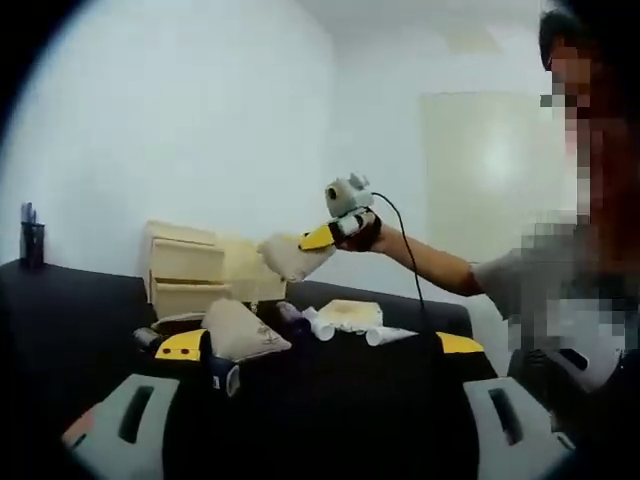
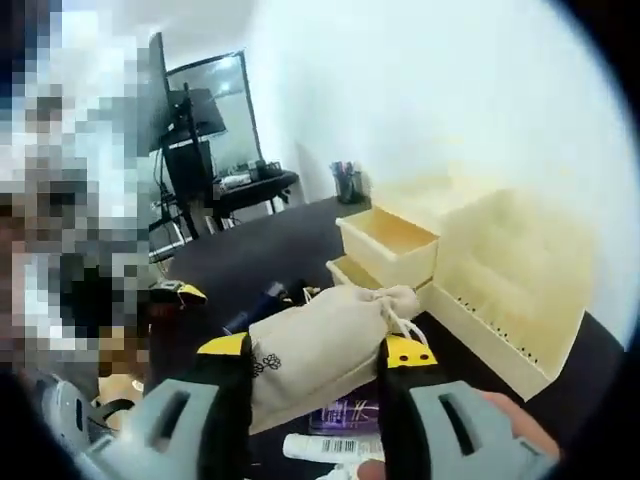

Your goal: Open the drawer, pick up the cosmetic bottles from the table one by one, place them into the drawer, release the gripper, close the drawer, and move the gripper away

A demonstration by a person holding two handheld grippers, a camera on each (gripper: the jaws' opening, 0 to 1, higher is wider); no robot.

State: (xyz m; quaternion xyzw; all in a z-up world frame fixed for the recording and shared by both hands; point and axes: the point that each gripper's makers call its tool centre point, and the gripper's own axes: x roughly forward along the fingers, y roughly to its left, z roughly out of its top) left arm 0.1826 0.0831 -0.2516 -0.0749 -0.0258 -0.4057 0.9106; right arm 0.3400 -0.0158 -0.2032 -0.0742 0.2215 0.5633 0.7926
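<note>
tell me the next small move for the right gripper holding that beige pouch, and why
Probably carry it forward and lower it over the open top drawer. The right gripper is shut on the beige drawstring pouch, held up off the black table, and that drawer stands pulled out ahead with its inside looking bare.
</note>
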